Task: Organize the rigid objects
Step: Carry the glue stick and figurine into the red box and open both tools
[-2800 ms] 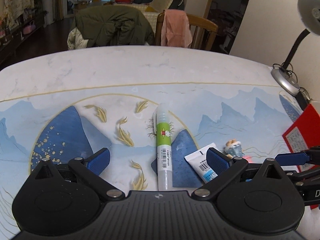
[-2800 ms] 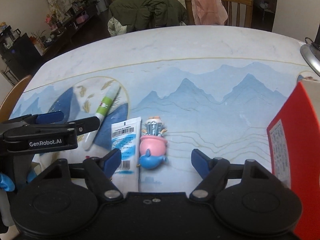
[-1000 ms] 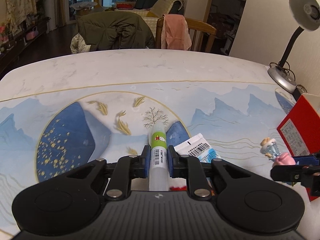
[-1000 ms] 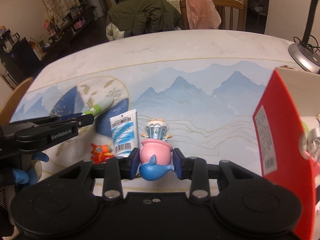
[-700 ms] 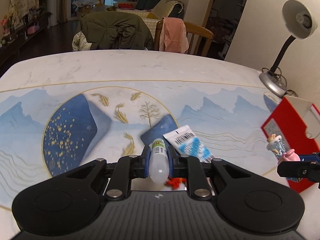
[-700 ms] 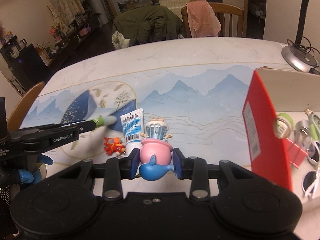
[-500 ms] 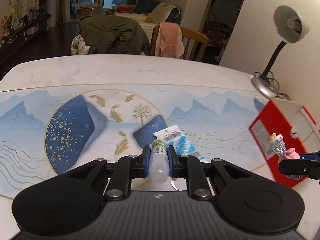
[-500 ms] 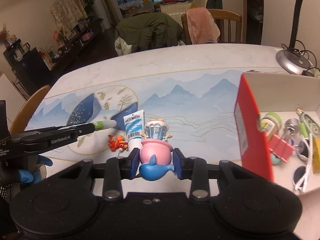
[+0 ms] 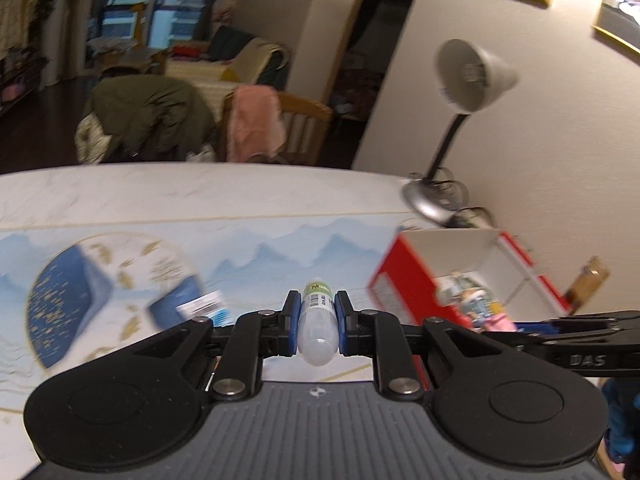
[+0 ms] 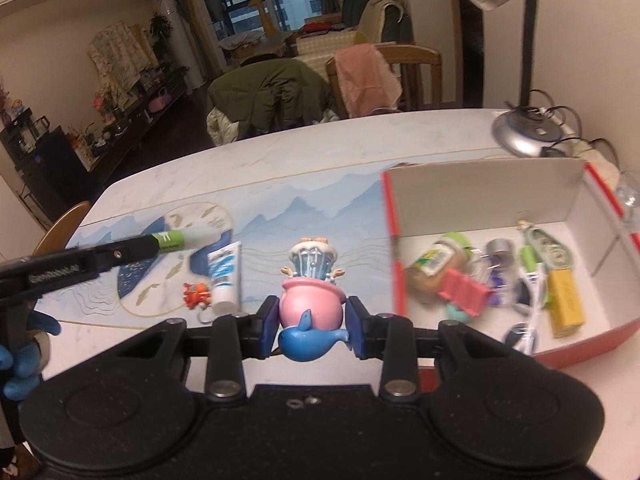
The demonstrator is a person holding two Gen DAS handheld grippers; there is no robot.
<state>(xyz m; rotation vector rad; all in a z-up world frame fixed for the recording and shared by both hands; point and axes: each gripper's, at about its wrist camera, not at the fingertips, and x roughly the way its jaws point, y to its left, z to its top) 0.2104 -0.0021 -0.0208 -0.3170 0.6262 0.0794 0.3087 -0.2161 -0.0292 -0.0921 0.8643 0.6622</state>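
Note:
My left gripper (image 9: 317, 312) is shut on a white tube with a green label (image 9: 317, 320), held in the air above the patterned mat. The same tube (image 10: 188, 237) shows at the left of the right wrist view, sticking out of the left gripper. My right gripper (image 10: 312, 318) is shut on a pink and blue figurine (image 10: 311, 300), lifted just left of the red box (image 10: 394, 264). In the left wrist view the figurine (image 9: 478, 308) hangs in front of the red box (image 9: 404, 280). A blue-and-white tube (image 10: 226, 274) and a small orange toy (image 10: 196, 294) lie on the mat.
The red box's white inside (image 10: 560, 196) holds several items: a jar, a pink clip, sunglasses, a yellow block. A desk lamp (image 9: 464, 96) stands behind the box on the table (image 10: 320, 148). Chairs draped with clothes stand at the far edge. A blue-gloved hand (image 10: 22, 364) holds the left gripper.
Both grippers have risen and moved right toward the red box, each keeping its grip. The box's inside has come into view in the right wrist view.

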